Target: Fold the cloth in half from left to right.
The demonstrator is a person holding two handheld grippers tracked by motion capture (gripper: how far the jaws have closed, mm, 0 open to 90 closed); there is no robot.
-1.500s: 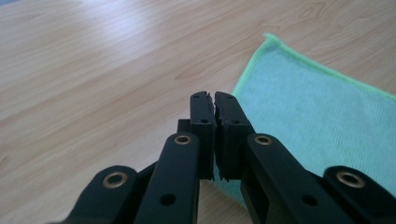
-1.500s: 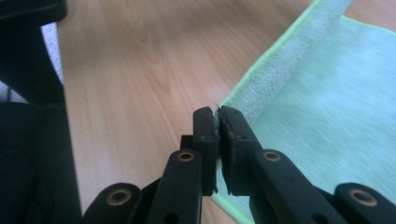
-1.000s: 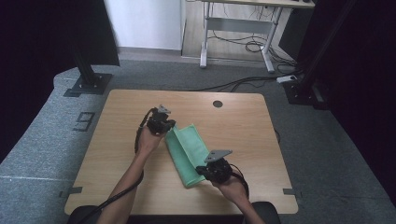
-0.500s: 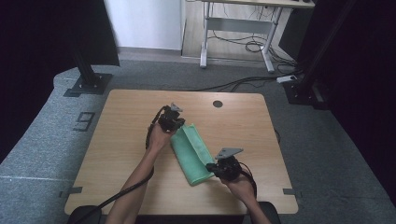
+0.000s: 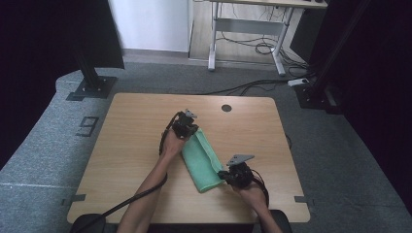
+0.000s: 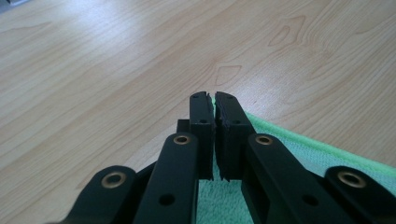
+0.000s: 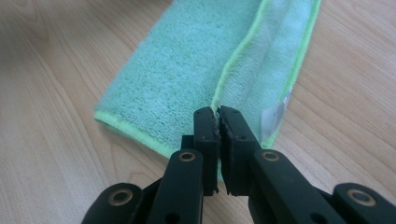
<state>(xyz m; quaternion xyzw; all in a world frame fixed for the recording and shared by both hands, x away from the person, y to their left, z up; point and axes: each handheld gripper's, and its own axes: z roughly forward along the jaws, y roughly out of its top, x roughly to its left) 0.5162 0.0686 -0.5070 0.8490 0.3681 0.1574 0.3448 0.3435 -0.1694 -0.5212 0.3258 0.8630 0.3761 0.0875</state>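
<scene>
A green cloth (image 5: 201, 158) lies folded in a long strip on the wooden table (image 5: 126, 145), running from its middle toward the front. My left gripper (image 5: 185, 127) is at the strip's far end, jaws shut with a thin sliver of green edge pinched between the pads (image 6: 214, 100); the rest of the cloth (image 6: 303, 151) trails off to the lower right. My right gripper (image 5: 231, 175) is at the near end, shut on the top layer's hemmed edge (image 7: 218, 112). The cloth (image 7: 187, 74) stretches away from it, a white label (image 7: 273, 114) at its right hem.
A round cable hole (image 5: 226, 108) sits near the table's far edge. Bare wood extends left of the cloth and at the far right. A black cable (image 5: 121, 206) trails along the left forearm. Stand bases (image 5: 90, 90) and desk legs (image 5: 243, 48) stand on the floor beyond.
Both grippers have shifted to the right and slightly down, carrying the cloth's edge with them. The cloth now lies narrower and farther right on the table.
</scene>
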